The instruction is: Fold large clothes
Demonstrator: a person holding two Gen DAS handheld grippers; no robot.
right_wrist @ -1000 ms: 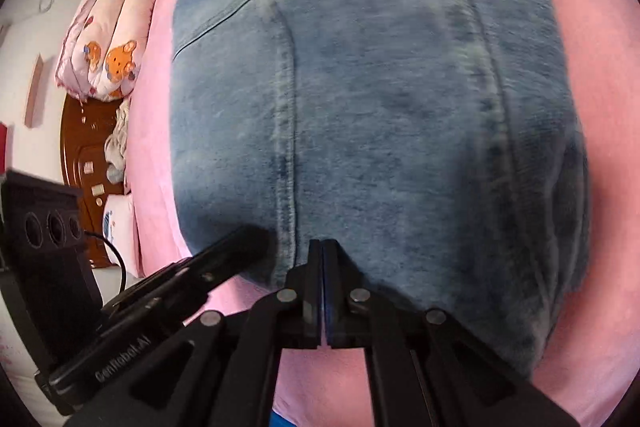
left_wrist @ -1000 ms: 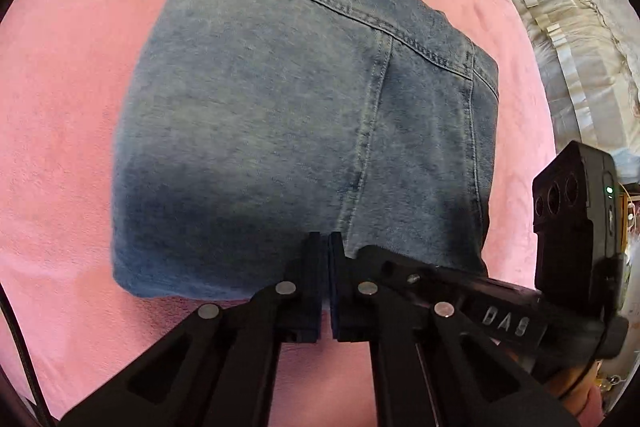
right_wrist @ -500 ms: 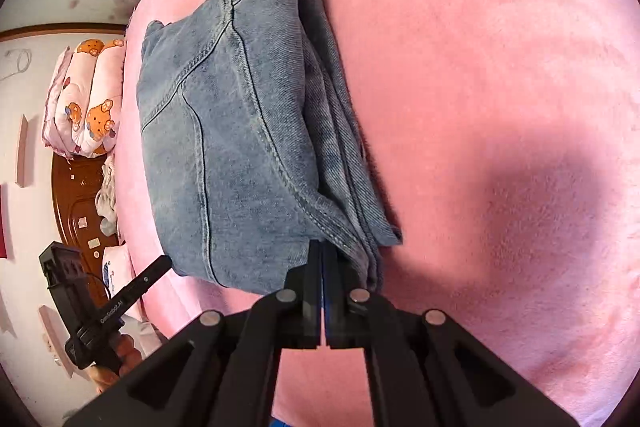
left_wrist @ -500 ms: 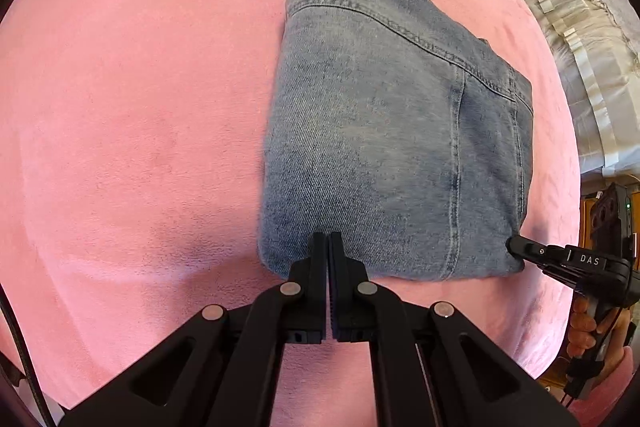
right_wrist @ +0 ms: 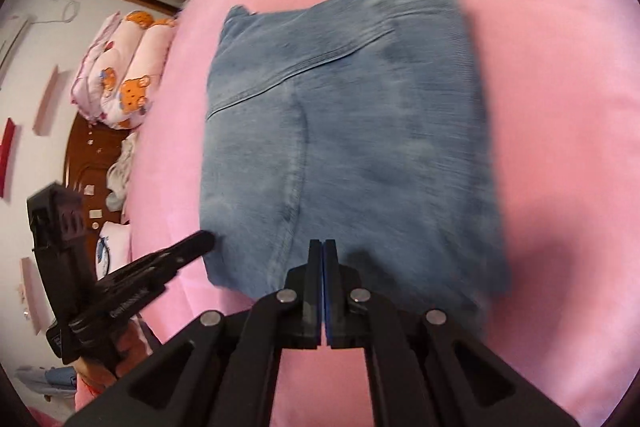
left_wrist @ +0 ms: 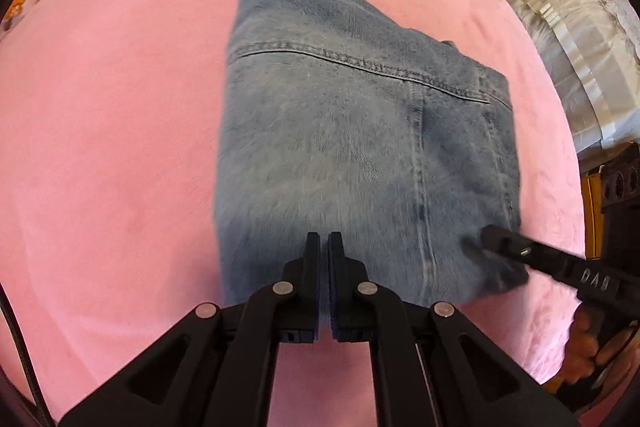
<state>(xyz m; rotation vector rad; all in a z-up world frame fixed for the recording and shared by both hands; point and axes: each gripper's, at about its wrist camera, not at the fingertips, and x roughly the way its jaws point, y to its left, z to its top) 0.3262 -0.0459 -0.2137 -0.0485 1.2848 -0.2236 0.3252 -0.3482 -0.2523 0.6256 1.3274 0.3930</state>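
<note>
A pair of blue denim jeans [left_wrist: 352, 147] lies folded into a compact block on a pink blanket [left_wrist: 112, 131]; it also shows in the right wrist view [right_wrist: 352, 147]. My left gripper [left_wrist: 324, 241] is shut and empty, its tips over the near edge of the jeans. My right gripper [right_wrist: 323, 247] is shut and empty, also over the near edge. The right gripper shows in the left wrist view [left_wrist: 496, 237] at the jeans' near right corner. The left gripper shows in the right wrist view [right_wrist: 200, 241] at the near left corner.
The pink blanket [right_wrist: 560, 27] covers the bed around the jeans. A white frilled bedcover [left_wrist: 560, 7] lies at the right. Bear-print pillows [right_wrist: 124, 75] and a wooden headboard [right_wrist: 86, 163] are at the left. The person's hand [left_wrist: 592, 351] holds the right gripper's handle.
Both grippers rose from close over the jeans, swung apart half a second ago, and now have come back lower over the near edge. The jeans lie folded as before.
</note>
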